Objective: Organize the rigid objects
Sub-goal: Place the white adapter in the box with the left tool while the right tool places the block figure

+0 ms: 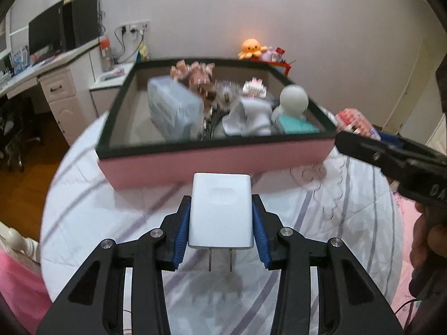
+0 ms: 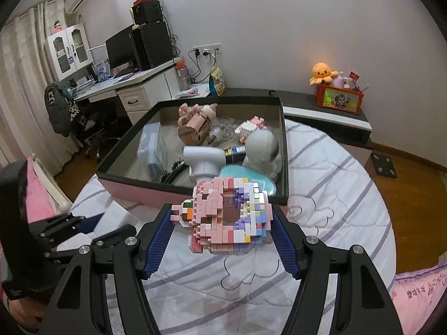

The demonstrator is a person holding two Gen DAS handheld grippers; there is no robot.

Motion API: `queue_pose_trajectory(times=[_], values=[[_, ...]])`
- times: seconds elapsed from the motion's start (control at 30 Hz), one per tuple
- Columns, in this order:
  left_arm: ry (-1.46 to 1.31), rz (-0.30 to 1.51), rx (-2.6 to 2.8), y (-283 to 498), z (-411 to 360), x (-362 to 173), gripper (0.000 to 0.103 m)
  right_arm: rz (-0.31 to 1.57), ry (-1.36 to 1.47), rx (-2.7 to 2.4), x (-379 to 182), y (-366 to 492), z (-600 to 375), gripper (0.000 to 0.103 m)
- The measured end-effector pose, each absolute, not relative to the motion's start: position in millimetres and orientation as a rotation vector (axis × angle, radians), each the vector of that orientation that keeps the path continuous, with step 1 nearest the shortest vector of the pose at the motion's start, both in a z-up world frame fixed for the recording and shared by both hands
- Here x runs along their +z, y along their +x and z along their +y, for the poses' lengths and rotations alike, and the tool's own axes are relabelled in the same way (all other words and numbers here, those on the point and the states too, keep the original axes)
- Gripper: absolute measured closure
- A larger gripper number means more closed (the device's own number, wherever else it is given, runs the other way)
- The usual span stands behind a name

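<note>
In the left wrist view the left tool (image 1: 222,217) is gripping a white charger (image 1: 220,210) in the lower middle of the frame, its blue pads (image 1: 183,230) pressing on both flanks and the two metal prongs pointing toward the camera; the charger is hanging above the striped bedspread (image 1: 111,217). Just beyond it, across the middle of the frame, the pink box (image 1: 218,159) with a dark rim is sitting on the bed, blurred in this view. The right wrist view is showing the box's contents sharply: a white round-headed figure (image 2: 262,146), a clear plastic case (image 2: 152,145) and a rose-gold cylinder (image 2: 195,131). That view also is showing what the left one only catches at its right edge: the right tool (image 2: 222,226) is clamping a pink brick-built model (image 2: 229,217), both blue pads against its sides, held in front of the box's near wall. The left tool is appearing at the lower left of the right view, the white charger partly visible there.
</note>
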State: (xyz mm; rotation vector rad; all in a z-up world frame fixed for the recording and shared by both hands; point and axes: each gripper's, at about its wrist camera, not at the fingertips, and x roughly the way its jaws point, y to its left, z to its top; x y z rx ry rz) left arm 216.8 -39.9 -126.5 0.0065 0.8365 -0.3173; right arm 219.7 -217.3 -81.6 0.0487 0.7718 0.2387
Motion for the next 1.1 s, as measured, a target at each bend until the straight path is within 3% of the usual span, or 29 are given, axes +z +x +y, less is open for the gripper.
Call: queue_pose_trajectory(times=[0.43,0.9,1.0,1.1], values=[[-0.023,0.701,-0.299,285,-34,-61,0.062,0.685,0.033,0.267,-41,271,-212,0.034],[-0.008,0.756,-0.269,367,-47,-77,0.06,0.786,0.065,0.266,-77,358,-208,0.034],[-0.009,0.75,-0.261,368,-44,-76,0.039,0.792,0.074,0.264,-84,360,-210,0.022],[-0.007,0.725,-0.239,362,-39,-71,0.016,0.795,0.083,0.243,-86,358,-212,0.019]])
